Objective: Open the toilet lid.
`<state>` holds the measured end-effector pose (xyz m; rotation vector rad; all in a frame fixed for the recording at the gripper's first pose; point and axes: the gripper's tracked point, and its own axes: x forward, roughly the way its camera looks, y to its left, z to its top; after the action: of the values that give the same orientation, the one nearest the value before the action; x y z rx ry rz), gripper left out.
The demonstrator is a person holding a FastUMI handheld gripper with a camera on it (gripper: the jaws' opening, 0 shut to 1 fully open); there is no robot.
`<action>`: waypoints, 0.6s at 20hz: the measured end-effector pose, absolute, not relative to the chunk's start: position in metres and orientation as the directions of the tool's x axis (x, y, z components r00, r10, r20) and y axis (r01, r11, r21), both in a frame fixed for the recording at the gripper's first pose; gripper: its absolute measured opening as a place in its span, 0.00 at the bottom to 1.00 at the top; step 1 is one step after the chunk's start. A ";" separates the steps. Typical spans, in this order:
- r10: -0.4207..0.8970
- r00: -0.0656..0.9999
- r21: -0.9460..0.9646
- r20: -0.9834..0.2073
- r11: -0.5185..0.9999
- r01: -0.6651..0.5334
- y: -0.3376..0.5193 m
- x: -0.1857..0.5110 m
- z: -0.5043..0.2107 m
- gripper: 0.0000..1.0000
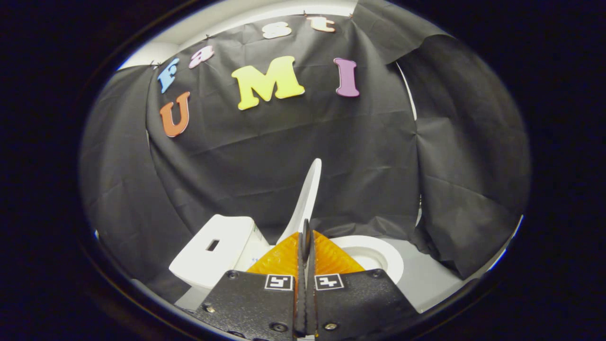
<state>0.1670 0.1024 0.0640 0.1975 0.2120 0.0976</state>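
Gripper view shows the orange-fingered gripper [305, 246] clenched on the edge of the white plastic toilet lid [307, 199], raised nearly upright beside the white tank [218, 251]; next, I judge, releasing it gently.

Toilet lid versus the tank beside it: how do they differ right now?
The lid is a thin panel standing nearly upright, seen edge-on; the tank is a squat box lying low. The lid rises just ahead of the gripper, whose orange fingers are closed around its lower edge; the tank sits off to their left, untouched, with a small dark slot on top. Both are white.
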 end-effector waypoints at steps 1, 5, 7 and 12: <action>0.112 0.974 0.181 -0.195 0.980 -0.076 0.106 0.166 0.065 0.04; 0.111 0.978 0.125 -0.174 0.988 -0.090 0.126 0.164 0.076 0.04; 0.116 0.979 0.109 -0.169 0.989 -0.099 0.137 0.162 0.080 0.04; 0.116 0.981 0.055 -0.154 0.993 -0.109 0.160 0.161 0.087 0.04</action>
<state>0.1613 0.1599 0.0867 0.0466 0.1580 0.1131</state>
